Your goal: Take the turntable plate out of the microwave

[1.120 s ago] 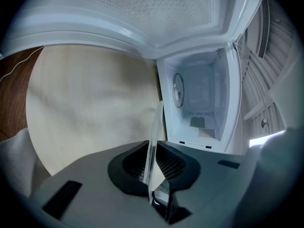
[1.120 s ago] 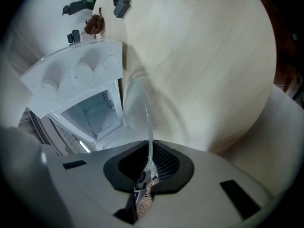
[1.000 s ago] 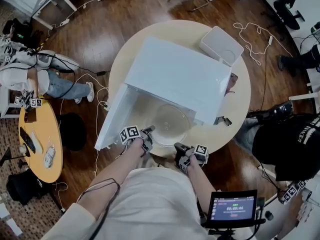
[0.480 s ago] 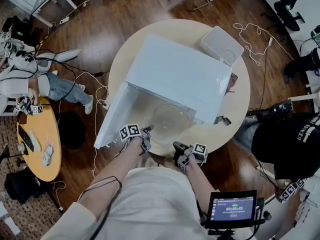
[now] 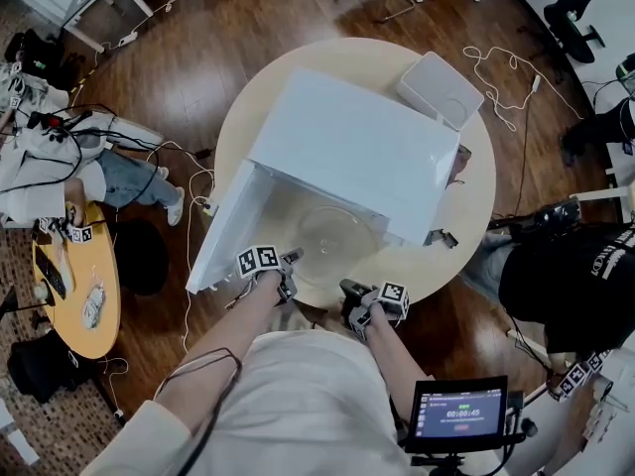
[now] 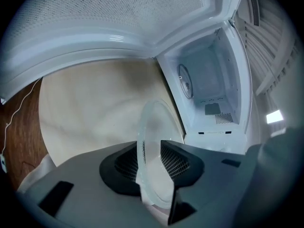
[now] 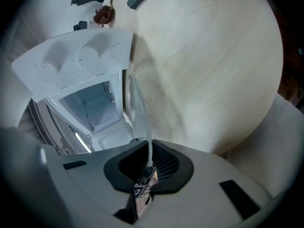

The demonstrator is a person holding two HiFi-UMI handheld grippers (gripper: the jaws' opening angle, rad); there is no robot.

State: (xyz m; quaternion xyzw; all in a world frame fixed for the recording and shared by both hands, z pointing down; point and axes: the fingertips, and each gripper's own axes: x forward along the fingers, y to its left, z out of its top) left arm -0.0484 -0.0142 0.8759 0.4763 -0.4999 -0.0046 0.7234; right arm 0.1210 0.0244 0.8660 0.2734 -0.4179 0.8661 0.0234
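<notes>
The round, pale wooden desk (image 5: 437,256) carries a white microwave (image 5: 352,152) that takes up most of its top. A smaller white box (image 5: 440,89) sits behind it, near the far edge. The microwave's door (image 5: 223,231) hangs wide open on the head view's left side, and in the left gripper view its inner face arches overhead.

The clear glass plate (image 5: 337,241) is outside the microwave, just in front of the open mouth and over the bare desk. Whether it rests on the wood cannot be made out. In the left gripper view the plate (image 6: 154,141) stands before the cavity (image 6: 209,89), which holds nothing but its own fittings.

The left gripper (image 5: 290,261) is at the plate's near-left rim. Its jaws are opening, with the rim between the ribbed pads, and they stand apart rather than clamped.

The right gripper (image 5: 349,291) is at the near-right rim. In the right gripper view the plate (image 7: 137,108) runs edge-on into the jaws, which are nearly together and pinch the thin glass edge.
</notes>
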